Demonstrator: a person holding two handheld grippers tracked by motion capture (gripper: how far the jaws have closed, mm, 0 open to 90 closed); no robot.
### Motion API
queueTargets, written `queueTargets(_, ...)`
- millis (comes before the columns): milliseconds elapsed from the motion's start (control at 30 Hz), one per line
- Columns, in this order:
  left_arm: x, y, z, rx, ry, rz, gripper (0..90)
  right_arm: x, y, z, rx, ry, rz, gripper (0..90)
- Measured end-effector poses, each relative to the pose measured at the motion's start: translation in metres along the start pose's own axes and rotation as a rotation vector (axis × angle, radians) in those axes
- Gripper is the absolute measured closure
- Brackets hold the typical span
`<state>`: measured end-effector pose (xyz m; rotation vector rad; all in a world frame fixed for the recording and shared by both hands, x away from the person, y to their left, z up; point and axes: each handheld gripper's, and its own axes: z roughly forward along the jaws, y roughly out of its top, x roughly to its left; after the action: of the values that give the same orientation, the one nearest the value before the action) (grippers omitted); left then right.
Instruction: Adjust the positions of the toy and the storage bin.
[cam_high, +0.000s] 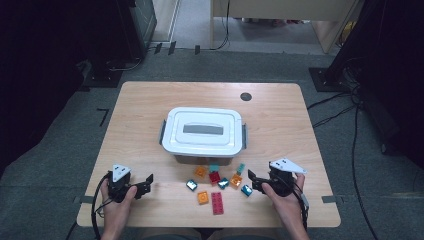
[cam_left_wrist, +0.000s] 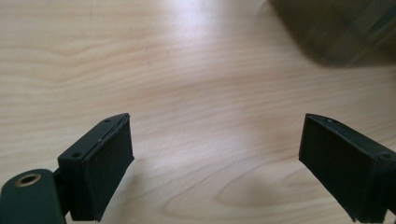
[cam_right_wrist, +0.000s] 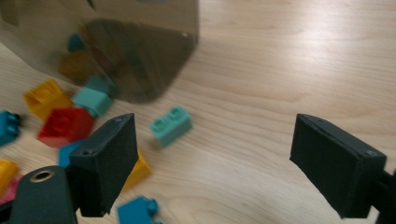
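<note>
My left gripper (cam_high: 146, 183) rests low over the near-left part of the wooden table (cam_high: 140, 100), jaws spread wide with only bare wood grain between them in the left gripper view. My right gripper (cam_high: 252, 181) sits at the near-right, jaws likewise wide apart and gripping nothing.

A storage box (cam_high: 203, 131) stands mid-table: smoky translucent walls, pale grey lid seated on top, 1 grey latch at each end. Blurred coloured shapes show through its wall in the right gripper view.

Loose bricks lie scattered between the box and the near edge: a flat red plate (cam_high: 217, 203), orange brick (cam_high: 202, 197), red brick (cam_high: 214, 177), several blue ones. A mint 2-stud brick (cam_right_wrist: 171, 125) lies just ahead of my right jaws, apart from the box.
</note>
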<state>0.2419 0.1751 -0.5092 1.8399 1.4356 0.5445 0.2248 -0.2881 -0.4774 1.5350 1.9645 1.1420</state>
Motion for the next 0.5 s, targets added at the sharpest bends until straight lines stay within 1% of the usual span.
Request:
queueTargets(33, 0.002, -0.002, 0.000, 0.007, 0.001, -0.001, 10.1, -0.004, -0.003, 0.000, 0.004, -0.010, -0.007, 16.4)
queueTargets(67, 0.005, -0.003, 0.001, 0.015, 0.008, -0.002, 10.4, -0.011, -0.008, -0.001, 0.012, -0.018, 0.004, 18.2)
queueTargets(100, 0.006, -0.004, 0.001, 0.021, 0.012, -0.012, 10.4, -0.011, -0.008, -0.001, 0.012, -0.018, 0.004, 18.2)
queueTargets(133, 0.007, -0.004, 0.000, 0.022, 0.017, -0.017, 11.6, -0.014, -0.011, -0.001, 0.016, -0.017, 0.005, 18.9)
queueTargets(167, 0.007, -0.004, 0.001, 0.025, 0.030, -0.009, 13.4, -0.022, -0.016, -0.001, 0.030, -0.039, -0.014, 19.4)
queueTargets(200, 0.006, -0.004, 0.002, 0.035, 0.048, 0.008, 13.4, -0.022, -0.016, -0.001, 0.030, -0.039, -0.014, 19.4)
queueTargets(233, 0.005, -0.005, 0.003, 0.049, 0.055, 0.019, 13.4, -0.030, -0.022, 0.001, 0.053, -0.057, -0.009, 19.5)
queueTargets(267, 0.002, -0.005, 0.004, 0.057, 0.067, 0.044, 13.5, -0.034, -0.024, 0.002, 0.059, -0.058, -0.003, 19.4)
queueTargets(333, -0.002, -0.005, 0.006, 0.063, 0.082, 0.073, 13.4, -0.039, -0.028, 0.004, 0.077, -0.076, 0.006, 19.4)
queueTargets(500, -0.003, -0.006, 0.007, 0.052, 0.078, 0.074, 11.8, -0.044, -0.031, 0.009, 0.092, -0.085, 0.009, 19.2)
